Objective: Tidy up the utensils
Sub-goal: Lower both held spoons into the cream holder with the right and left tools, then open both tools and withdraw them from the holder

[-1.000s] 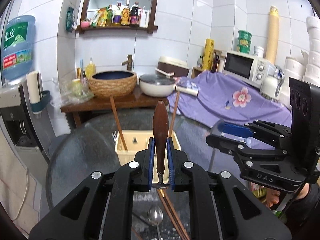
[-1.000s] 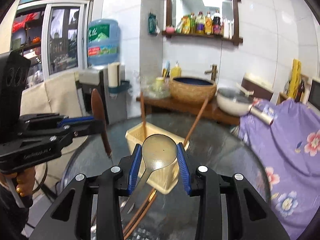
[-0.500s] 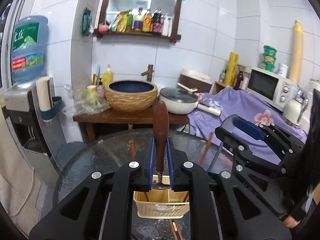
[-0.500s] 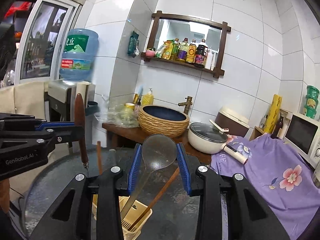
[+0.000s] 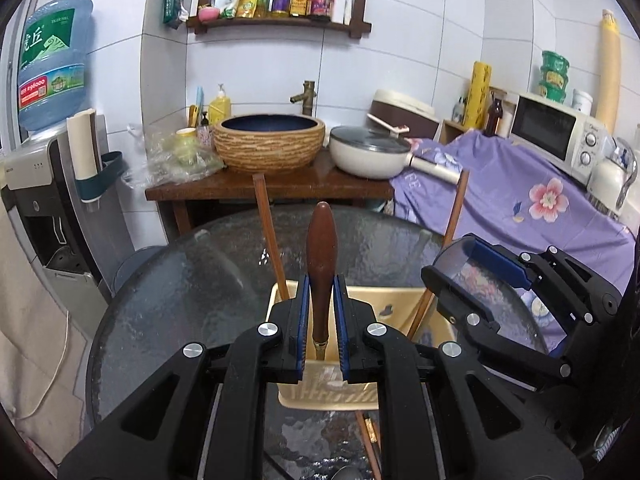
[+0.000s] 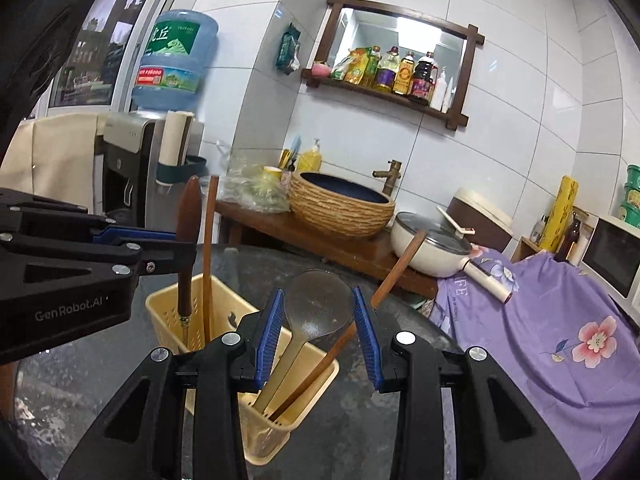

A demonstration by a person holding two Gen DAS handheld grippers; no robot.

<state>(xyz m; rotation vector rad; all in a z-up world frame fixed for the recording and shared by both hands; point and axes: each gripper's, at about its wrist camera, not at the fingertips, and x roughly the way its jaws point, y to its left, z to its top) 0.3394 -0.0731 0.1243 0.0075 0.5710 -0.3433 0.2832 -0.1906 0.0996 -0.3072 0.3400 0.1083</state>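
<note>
Clamping a brown wooden-handled utensil (image 5: 321, 264) upright between narrow-set blue pads, left gripper (image 5: 321, 334), metal neck dipping into the yellow holder (image 5: 394, 303) directly below its fingertips, one chopstick (image 5: 270, 236) standing just left of the handle and another (image 5: 440, 264) leaning off to the right. Spread wide around a metal spoon (image 6: 316, 308), right gripper (image 6: 320, 336), bowl up between the pads with small gaps either side, handle slanting down into the holder's near compartment beside a chopstick (image 6: 316, 372); contact with the pads impossible to tell. Sitting on a dark glass table (image 5: 180, 300), holder.
</note>
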